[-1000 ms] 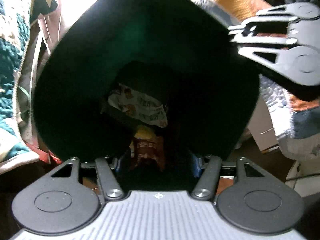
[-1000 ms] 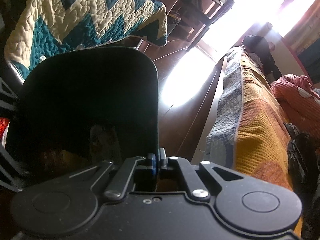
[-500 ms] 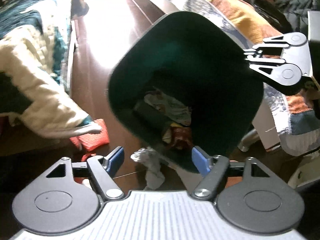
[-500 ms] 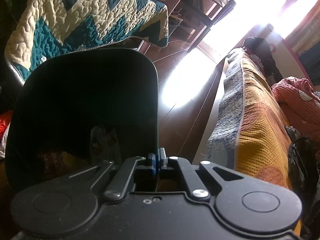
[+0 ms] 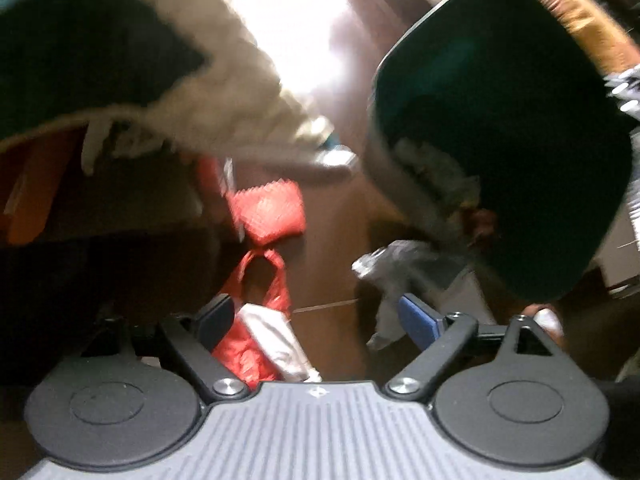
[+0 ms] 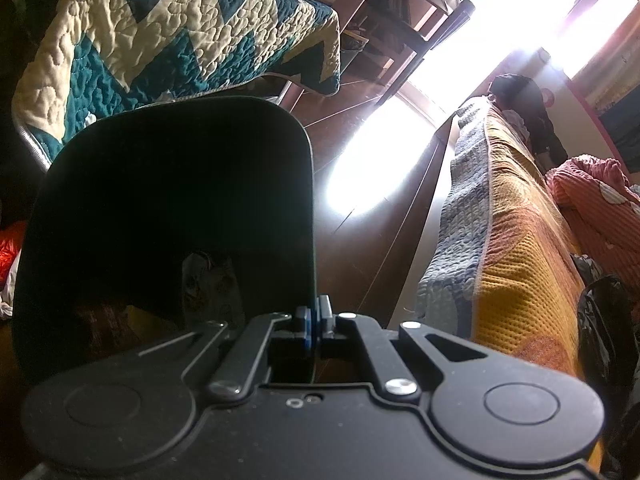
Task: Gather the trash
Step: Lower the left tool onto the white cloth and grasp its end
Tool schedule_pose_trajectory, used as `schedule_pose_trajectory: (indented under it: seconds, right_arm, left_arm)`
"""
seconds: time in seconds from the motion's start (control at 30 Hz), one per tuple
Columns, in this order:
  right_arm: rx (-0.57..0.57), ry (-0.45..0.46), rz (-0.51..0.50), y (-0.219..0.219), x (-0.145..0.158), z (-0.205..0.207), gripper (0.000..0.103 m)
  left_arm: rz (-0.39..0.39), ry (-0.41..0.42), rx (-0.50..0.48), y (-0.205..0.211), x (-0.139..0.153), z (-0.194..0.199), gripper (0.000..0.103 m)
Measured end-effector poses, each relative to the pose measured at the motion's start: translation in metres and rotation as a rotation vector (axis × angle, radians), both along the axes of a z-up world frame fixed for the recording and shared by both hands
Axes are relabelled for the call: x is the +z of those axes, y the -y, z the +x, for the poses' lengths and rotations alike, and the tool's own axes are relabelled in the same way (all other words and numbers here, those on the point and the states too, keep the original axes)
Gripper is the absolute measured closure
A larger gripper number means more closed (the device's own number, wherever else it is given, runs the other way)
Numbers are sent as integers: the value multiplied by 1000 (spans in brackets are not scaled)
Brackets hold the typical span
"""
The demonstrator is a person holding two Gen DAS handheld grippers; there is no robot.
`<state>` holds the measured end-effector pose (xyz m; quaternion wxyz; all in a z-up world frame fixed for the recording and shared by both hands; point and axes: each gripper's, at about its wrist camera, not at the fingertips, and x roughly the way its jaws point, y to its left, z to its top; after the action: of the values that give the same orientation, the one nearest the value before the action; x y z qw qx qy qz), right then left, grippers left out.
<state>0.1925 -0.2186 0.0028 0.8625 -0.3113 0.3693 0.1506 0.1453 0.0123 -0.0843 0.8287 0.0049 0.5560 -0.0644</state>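
Observation:
A dark green trash bin (image 5: 520, 128) is at the right of the left wrist view, with wrappers (image 5: 444, 176) inside. My right gripper (image 6: 314, 320) is shut on the bin's rim (image 6: 310, 240) and holds it tilted; wrappers (image 6: 208, 284) show inside. My left gripper (image 5: 316, 316) is open and empty, above the floor to the left of the bin. Below it lie a red plastic bag (image 5: 260, 280) with white paper (image 5: 276, 340), a red packet (image 5: 268, 212) and a crumpled grey wrapper (image 5: 396, 276) next to the bin.
A teal and cream quilted bed (image 6: 160, 40) hangs over at the left, blurred in the left wrist view (image 5: 180, 80). A bed with an orange and grey quilt (image 6: 512, 240) runs along the right. Brown wooden floor (image 6: 380, 240) with bright glare lies between them.
My left gripper has pulled out of the bin and swung left and down toward the floor trash. The right gripper still holds the bin rim, barely moved.

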Motion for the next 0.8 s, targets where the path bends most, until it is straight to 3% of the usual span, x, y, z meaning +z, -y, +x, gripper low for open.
schedule_pose_trajectory:
  seconds: [0.2, 0.43, 0.67, 0.7, 0.8]
  right_arm:
    - [4, 0, -4, -3, 1, 1, 101]
    - [2, -1, -3, -3, 1, 1, 101]
    - [-6, 1, -4, -5, 0, 5, 101]
    - [-6, 3, -7, -4, 0, 5, 101]
    - [-15, 0, 2, -1, 0, 7, 101]
  left_arm:
    - [6, -153, 47, -5, -65, 9, 13]
    - [2, -322, 25, 14, -137, 6, 13]
    - [-33, -464, 122, 4, -194, 9, 14]
    - [-30, -471, 130, 2, -199, 9, 15]
    - [-45, -496, 165, -4, -213, 10, 33]
